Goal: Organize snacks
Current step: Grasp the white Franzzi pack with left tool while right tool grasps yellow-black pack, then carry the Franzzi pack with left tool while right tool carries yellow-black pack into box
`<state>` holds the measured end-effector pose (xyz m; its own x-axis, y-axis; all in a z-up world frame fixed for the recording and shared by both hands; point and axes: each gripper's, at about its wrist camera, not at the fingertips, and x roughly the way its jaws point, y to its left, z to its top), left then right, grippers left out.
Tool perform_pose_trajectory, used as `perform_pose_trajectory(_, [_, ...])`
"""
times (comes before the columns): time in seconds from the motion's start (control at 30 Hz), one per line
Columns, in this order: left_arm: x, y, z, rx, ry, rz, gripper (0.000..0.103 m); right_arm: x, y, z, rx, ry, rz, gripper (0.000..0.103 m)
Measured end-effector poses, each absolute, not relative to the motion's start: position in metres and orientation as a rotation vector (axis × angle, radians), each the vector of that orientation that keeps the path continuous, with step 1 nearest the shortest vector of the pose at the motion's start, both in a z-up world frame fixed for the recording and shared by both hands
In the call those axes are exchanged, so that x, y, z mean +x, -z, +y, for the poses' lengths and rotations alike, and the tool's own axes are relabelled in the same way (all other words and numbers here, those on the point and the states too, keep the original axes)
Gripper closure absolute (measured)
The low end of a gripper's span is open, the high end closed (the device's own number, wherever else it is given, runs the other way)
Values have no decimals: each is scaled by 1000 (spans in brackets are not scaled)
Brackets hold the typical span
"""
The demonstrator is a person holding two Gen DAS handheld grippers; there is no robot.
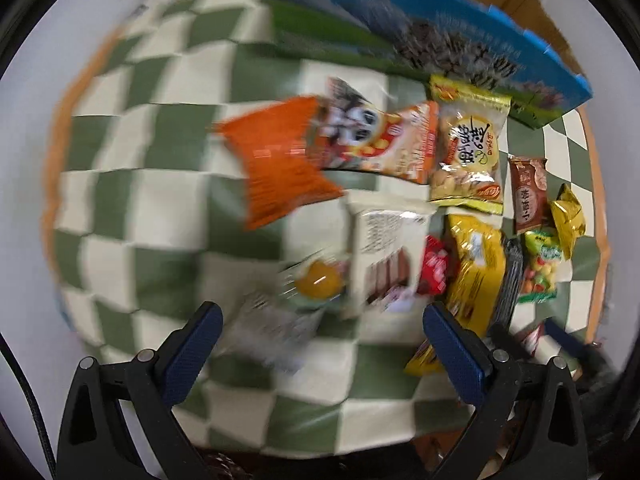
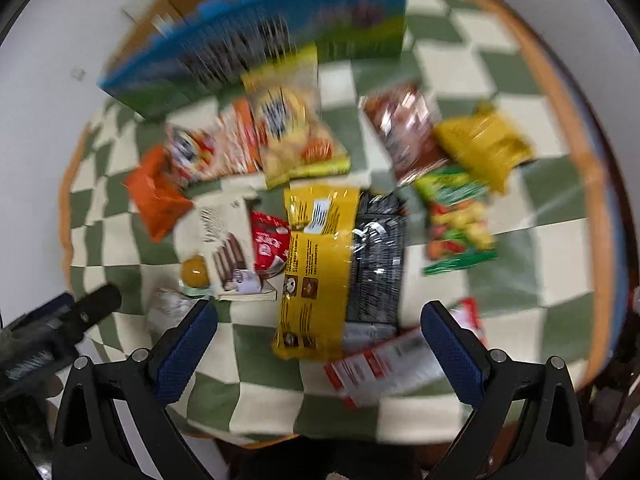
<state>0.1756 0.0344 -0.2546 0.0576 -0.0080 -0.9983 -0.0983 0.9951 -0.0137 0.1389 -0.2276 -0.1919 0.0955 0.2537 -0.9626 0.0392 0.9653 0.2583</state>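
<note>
Matt woven checked cloth (image 1: 160, 200), glossy plastic yellow snack packet (image 2: 316, 264), textured blue rubbery pads (image 2: 188, 344), cardboard box (image 1: 420, 24)

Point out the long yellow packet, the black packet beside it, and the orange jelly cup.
long yellow packet (image 2: 316, 264): right wrist view, middle of its printed back.
black packet (image 2: 376, 260): right wrist view, centre.
orange jelly cup (image 1: 319, 286): left wrist view, orange dome.

Table (image 2: 596, 184) is covered by green-white checkered cloth (image 2: 500, 64). Snack packets are spread flat on it: orange bag (image 1: 276, 160), yellow pack (image 2: 316, 264), black pack (image 2: 376, 256), blue box (image 2: 248, 28) at rear.
</note>
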Motion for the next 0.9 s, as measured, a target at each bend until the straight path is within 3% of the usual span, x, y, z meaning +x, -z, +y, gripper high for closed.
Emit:
perform_pose_trajectory(0.2, [221,328,-1,-71,40,1648,8,153,264,-219,265,-127,1578,0])
perform_pose_trajectory(0.43, [221,348,-3,-81,58,1645,46,159,293,-230,280,-68,1594,0])
perform_pose_trajectory(0.6, [203,350,3,0,39,1622,43,161,312,-239,375,-73,1632,2])
perform_pose_trajectory(0.8, [195,364,-3,47,52,1649,43,158,333,-221,235,-41,1657,5])
perform_pose_trajectory(0.9, [186,357,-6,24,57,1630,46,158,338,-219,188,-11,1636,14])
